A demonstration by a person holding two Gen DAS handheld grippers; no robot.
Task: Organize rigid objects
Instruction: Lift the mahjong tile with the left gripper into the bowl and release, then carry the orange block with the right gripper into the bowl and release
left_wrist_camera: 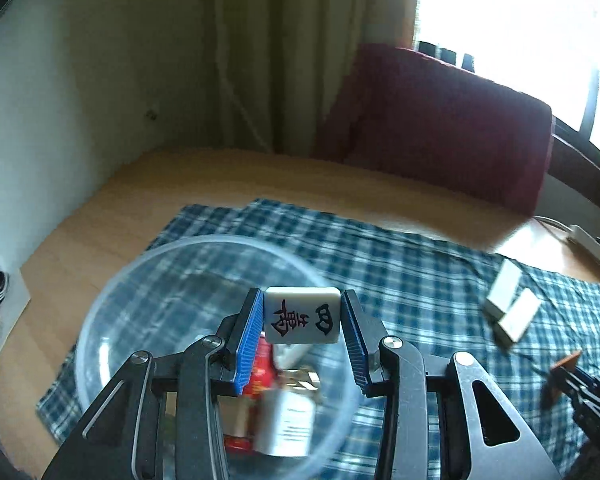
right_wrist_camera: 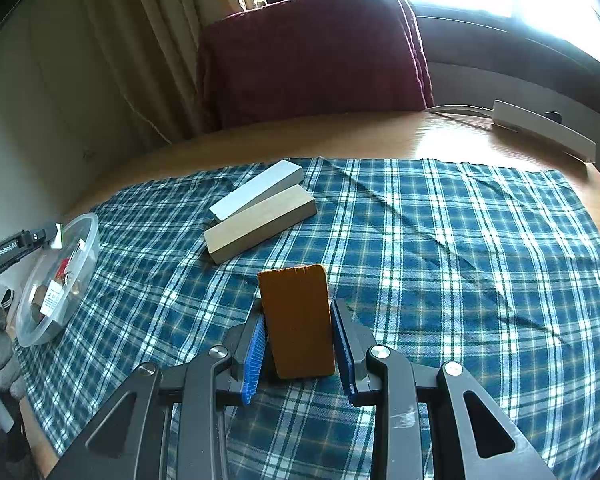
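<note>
On the plaid cloth [right_wrist_camera: 440, 240], our left gripper [left_wrist_camera: 302, 316] clamps a mahjong tile [left_wrist_camera: 302, 315] above the bowl [left_wrist_camera: 112, 300]; our right gripper [right_wrist_camera: 298, 332] grips a brown block [right_wrist_camera: 296, 320].

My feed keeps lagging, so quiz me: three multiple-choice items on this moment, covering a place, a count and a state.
1. Where is the mahjong tile?
A. On the cloth
B. Between the left hand-held gripper's fingers, over the clear bowl
C. Beside the power strip

2. How many pale blocks lie on the checked cloth?
A. One
B. Two
C. Four

3. What is the right hand-held gripper doing?
A. Holding a brown block
B. Open, holding nothing
C. Holding a bottle

B: the tile sits between blue pads above the bowl.
B: two blocks lie side by side.
A: both pads flank the brown block.
</note>
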